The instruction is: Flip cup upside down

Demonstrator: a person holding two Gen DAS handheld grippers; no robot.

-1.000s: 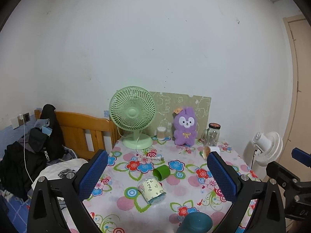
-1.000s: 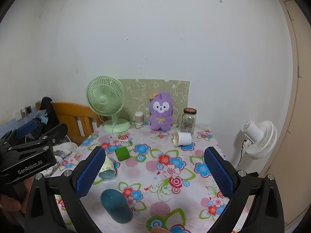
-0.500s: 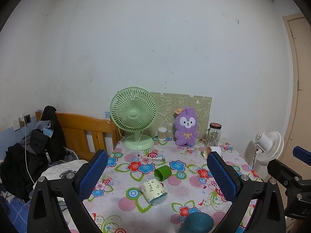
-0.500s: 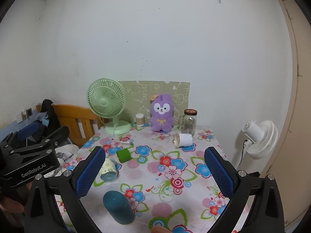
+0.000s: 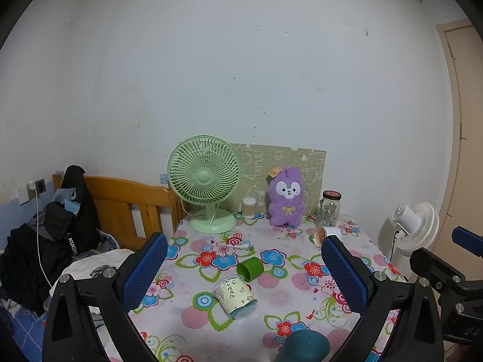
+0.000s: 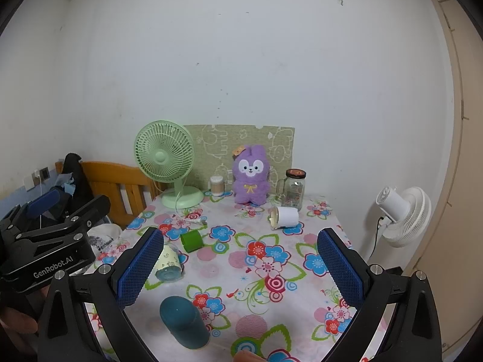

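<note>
Several cups lie on their sides on the flowered tablecloth [image 6: 271,271]: a dark teal cup [image 6: 184,321] nearest me, a pale printed cup [image 6: 167,267], a small green cup [image 6: 192,240] and a white paper cup [image 6: 283,217]. In the left wrist view they are the teal cup [image 5: 305,347], printed cup [image 5: 235,297], green cup [image 5: 250,268] and white cup [image 5: 323,233]. My left gripper [image 5: 243,274] and right gripper [image 6: 238,267] are both open and empty, held above the near table edge.
At the back stand a green desk fan [image 6: 169,166], a purple plush rabbit [image 6: 250,175], a glass jar [image 6: 294,187] and a small cotton-swab jar [image 6: 217,185]. A wooden bed headboard [image 5: 126,205] is left; a white floor fan [image 6: 401,214] is right.
Both cameras have tilted or risen slightly, so the table sits lower in view. The cups have not moved and both grippers stay open.
</note>
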